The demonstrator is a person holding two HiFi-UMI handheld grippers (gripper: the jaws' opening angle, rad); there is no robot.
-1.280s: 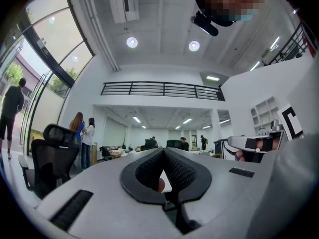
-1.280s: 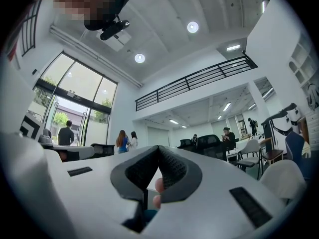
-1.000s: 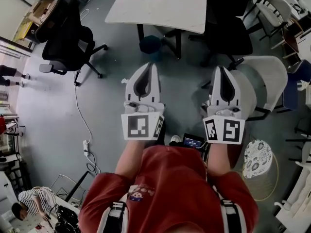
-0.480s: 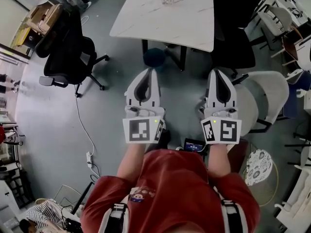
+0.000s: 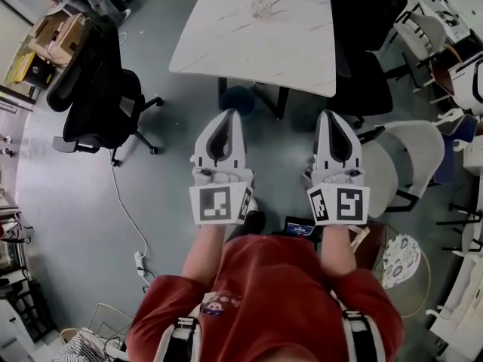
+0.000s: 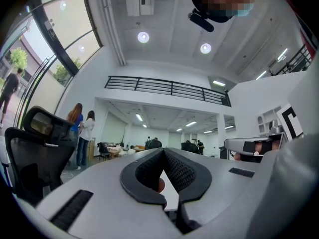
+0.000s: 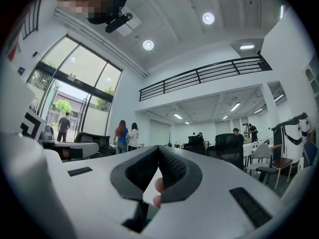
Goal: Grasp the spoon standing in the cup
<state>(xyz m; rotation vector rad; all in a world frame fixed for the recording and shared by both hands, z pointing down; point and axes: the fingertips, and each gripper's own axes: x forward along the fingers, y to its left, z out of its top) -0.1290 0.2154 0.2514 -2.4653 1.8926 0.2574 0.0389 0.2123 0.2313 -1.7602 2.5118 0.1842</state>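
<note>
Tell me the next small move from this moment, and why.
Probably a step toward the white marble-patterned table, carrying both tools forward. The small clear cup, with what looks like the thin spoon in it, sits on the table's far part. The left tool and right tool hang over the grey floor, short of the table, both shut and empty.

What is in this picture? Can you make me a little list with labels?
left gripper: shut, holding nothing, over the floor
right gripper: shut, holding nothing, beside the left one
table: white, ahead of both grippers, not reached
cup: on the table's far part, too small to make out the spoon
black chair: left of the table
</note>
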